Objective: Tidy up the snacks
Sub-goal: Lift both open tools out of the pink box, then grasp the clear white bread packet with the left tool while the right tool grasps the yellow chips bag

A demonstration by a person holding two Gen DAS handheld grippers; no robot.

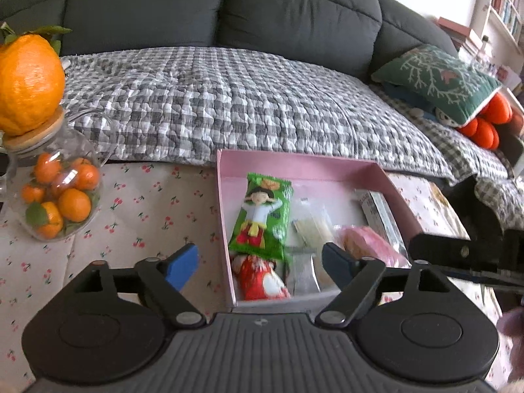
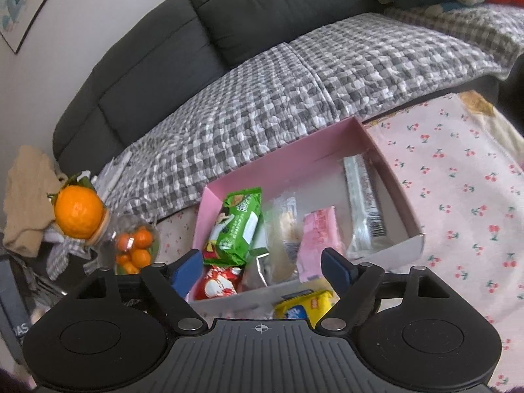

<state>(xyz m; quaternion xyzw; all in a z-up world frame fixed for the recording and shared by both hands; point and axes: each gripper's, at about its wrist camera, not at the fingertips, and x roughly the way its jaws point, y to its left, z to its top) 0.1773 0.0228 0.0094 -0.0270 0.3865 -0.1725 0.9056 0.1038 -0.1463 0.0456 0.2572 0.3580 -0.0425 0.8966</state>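
- Your left claw (image 1: 260, 262) is spread wide with nothing between its blue pads; it hangs over the near end of the pink box (image 1: 226, 229).
- Your right claw (image 2: 262, 267) is spread just as wide and also empty, above the box's near wall.
- Closest to your right claw, just under it and outside the box on the cherry-print surface (image 2: 458, 196), lies a yellow packet (image 2: 303, 306). I judge it the one snack left to put away, as far as these views show.
- Directly below your left claw, inside the box, a red packet (image 1: 260, 278) sits at the near end, with a silver wrapper (image 1: 304, 271) beside it toward the right pad.
- A little farther ahead lies the green packet (image 1: 262, 219) along the box's left wall, then a clear pack of pale biscuits (image 1: 311, 226), then a pink packet (image 1: 366, 242) under your left claw's right pad.
- Against the far right wall a grey-and-white bar (image 1: 380, 213) leans on its edge.
- So most of the sorting looks done: six items are in the box, fairly side by side.
- Off to the left of both claws, well apart, stands a glass jar (image 1: 55, 196) of small oranges with a big citrus fruit (image 1: 29, 82) on its lid.
- Farthest ahead is the sofa with its checked quilt (image 1: 229, 104).
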